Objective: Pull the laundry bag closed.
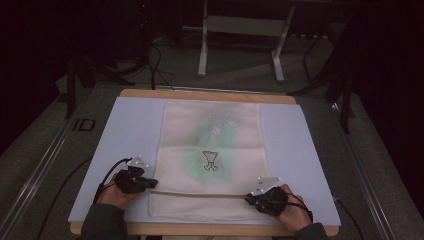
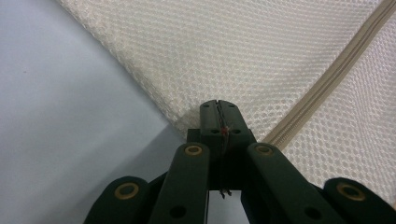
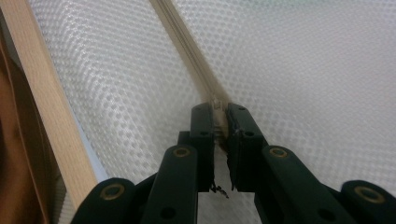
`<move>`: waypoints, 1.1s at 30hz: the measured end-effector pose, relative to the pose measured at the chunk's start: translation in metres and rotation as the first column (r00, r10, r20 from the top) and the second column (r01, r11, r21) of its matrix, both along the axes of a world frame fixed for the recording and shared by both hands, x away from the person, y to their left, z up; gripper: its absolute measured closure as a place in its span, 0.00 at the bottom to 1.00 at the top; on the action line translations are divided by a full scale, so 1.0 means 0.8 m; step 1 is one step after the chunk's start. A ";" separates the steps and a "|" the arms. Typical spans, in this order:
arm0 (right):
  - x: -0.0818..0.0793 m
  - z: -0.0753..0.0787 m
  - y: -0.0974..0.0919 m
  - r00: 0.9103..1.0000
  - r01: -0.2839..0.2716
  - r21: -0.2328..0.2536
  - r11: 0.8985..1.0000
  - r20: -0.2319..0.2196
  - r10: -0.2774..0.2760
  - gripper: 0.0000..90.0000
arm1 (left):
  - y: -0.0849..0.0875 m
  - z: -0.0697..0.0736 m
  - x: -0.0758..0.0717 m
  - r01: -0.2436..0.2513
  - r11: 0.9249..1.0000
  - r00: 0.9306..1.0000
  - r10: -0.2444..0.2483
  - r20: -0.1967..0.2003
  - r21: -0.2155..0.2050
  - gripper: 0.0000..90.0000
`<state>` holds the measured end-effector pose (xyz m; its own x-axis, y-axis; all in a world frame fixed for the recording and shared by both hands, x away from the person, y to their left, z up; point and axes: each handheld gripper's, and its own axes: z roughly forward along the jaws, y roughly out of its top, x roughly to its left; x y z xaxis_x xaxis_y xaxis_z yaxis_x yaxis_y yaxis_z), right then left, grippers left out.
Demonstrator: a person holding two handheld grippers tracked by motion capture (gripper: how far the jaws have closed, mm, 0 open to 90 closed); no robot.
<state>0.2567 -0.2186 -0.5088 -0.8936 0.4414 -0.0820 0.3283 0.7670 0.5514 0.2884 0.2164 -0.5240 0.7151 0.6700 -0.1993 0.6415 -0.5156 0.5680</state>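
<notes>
The mesh bag (image 1: 210, 160) lies flat in the middle of the pale desk (image 1: 125, 130). The left tool (image 1: 148, 183) is closed tight on the bag's left edge, near the zipper (image 1: 200, 194). The right tool (image 1: 248, 199) pinches the zipper's right end.

Dim overhead scene, brighter close-ups.

In the high view the room falls to near black at the edges while the pale tabletop (image 1: 125, 130) catches soft, even light (no hard shadows, no glare). Both gripper views are brighter; the mesh bag (image 2: 233, 51) looks sharp near the left claw (image 2: 218, 112), softer and slightly blurred in the right gripper view.
</notes>
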 end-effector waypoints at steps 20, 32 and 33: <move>0.003 0.005 -0.025 1.000 0.010 0.006 1.000 -0.019 -0.010 0.92 | 0.000 0.000 0.000 0.001 1.000 1.000 -0.001 0.000 0.000 1.00; 0.004 0.008 -0.034 1.000 0.012 0.002 1.000 -0.020 -0.012 0.92 | 0.000 0.000 0.000 0.001 1.000 1.000 -0.001 0.000 0.002 1.00; 0.003 0.008 -0.034 1.000 0.012 0.002 1.000 -0.022 -0.012 0.92 | 0.000 0.000 0.000 0.001 1.000 1.000 -0.001 0.000 0.002 1.00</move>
<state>0.2595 -0.2456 -0.5023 -0.8897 0.4524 -0.0616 0.3495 0.7616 0.5458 0.2884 0.2164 -0.5238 0.7159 0.6696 -0.1978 0.6408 -0.5176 0.5669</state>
